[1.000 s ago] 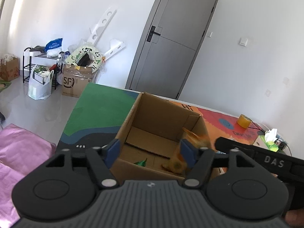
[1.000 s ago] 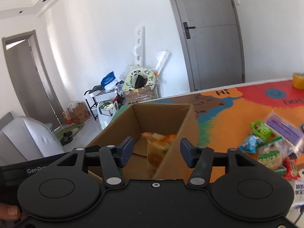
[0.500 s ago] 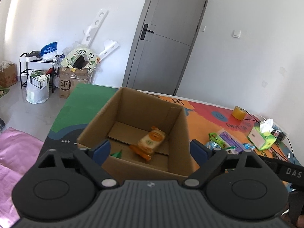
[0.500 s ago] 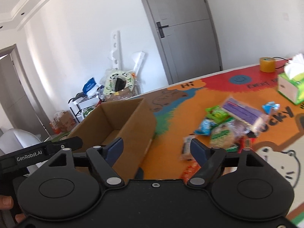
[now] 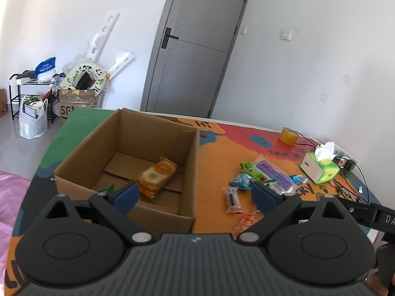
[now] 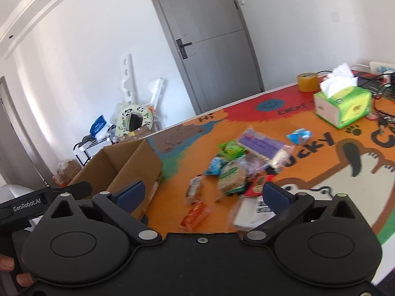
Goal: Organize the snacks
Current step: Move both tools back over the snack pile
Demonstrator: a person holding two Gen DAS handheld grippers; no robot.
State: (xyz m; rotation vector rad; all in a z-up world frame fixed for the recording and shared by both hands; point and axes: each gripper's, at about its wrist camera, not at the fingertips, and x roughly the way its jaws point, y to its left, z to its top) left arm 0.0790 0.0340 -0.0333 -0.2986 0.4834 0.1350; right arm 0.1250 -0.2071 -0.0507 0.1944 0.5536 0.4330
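An open cardboard box stands on the colourful table mat; it also shows in the right wrist view. An orange snack pack lies on its floor, with a green wrapper near its front wall. A pile of loose snack packets lies on the mat right of the box, also in the left wrist view. My left gripper is open and empty, above the box's right wall. My right gripper is open and empty, above the near packets.
A green tissue box and a roll of yellow tape stand at the far right of the table, with cables beside them. A grey door and floor clutter lie behind the table.
The orange pack fell from beside the open right gripper into the box. Both grippers swung right, from over the box towards the snack pile, and their jaws opened wider.
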